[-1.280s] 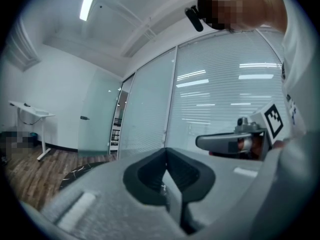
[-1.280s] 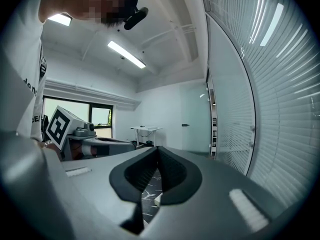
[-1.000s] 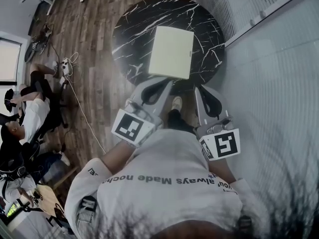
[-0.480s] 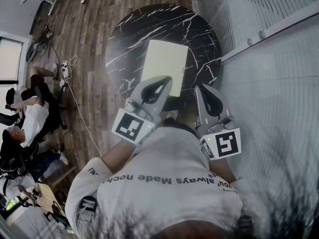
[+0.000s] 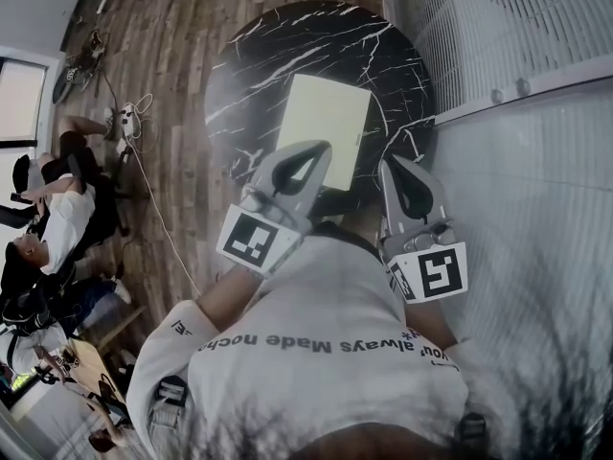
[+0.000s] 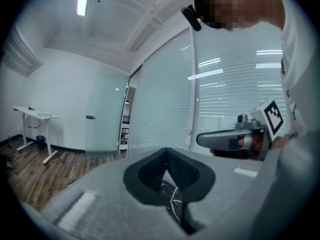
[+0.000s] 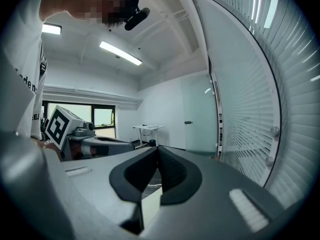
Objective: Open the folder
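A pale yellow-green folder (image 5: 326,127) lies closed and flat on a round black marble table (image 5: 278,46). In the head view my left gripper (image 5: 311,151) hangs over the folder's near left corner with its jaws together and nothing between them. My right gripper (image 5: 397,166) is level with the folder's near right edge, also shut and empty. Through the right gripper (image 7: 157,149) a strip of the folder (image 7: 150,204) shows under the jaws. The left gripper (image 6: 166,151) shows veined marble (image 6: 172,199) below its jaws. Whether either gripper touches the folder cannot be told.
A glass wall with blinds (image 5: 498,36) runs close along the table's right side. On the wooden floor at left lie a cable and power strip (image 5: 129,123), with seated people (image 5: 57,218) beyond. A white desk (image 6: 37,116) stands far off.
Both grippers have moved forward together toward the table. Their tips, short of the folder a second ago, now reach its near edge. Both have stayed shut.
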### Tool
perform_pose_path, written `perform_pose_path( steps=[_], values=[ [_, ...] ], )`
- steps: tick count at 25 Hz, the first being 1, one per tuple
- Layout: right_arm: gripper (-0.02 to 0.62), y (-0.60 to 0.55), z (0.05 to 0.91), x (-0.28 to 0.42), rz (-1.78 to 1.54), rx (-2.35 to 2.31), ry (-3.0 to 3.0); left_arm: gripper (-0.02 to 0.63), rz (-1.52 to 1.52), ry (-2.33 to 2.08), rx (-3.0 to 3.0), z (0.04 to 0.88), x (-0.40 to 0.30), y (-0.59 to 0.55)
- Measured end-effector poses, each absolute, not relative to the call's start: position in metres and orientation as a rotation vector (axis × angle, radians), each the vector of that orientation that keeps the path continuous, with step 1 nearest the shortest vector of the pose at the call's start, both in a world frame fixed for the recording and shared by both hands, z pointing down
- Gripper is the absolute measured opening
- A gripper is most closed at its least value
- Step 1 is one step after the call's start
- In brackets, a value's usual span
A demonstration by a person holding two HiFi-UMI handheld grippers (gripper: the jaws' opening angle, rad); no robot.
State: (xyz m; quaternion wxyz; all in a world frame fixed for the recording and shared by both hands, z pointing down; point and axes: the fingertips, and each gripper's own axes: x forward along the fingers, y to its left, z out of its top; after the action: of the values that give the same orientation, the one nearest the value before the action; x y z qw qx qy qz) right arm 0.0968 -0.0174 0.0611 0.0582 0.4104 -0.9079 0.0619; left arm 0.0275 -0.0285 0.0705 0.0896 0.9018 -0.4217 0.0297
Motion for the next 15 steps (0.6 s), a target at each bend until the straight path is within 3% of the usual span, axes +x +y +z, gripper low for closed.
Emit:
perform_pose_path(
  steps=[15],
  values=[
    [0.002,-0.03,0.071,0.078,0.219,1.38,-2.651,0.003,0.124,-1.129,2.726,0.078,-0.002,-0.043]
  ],
)
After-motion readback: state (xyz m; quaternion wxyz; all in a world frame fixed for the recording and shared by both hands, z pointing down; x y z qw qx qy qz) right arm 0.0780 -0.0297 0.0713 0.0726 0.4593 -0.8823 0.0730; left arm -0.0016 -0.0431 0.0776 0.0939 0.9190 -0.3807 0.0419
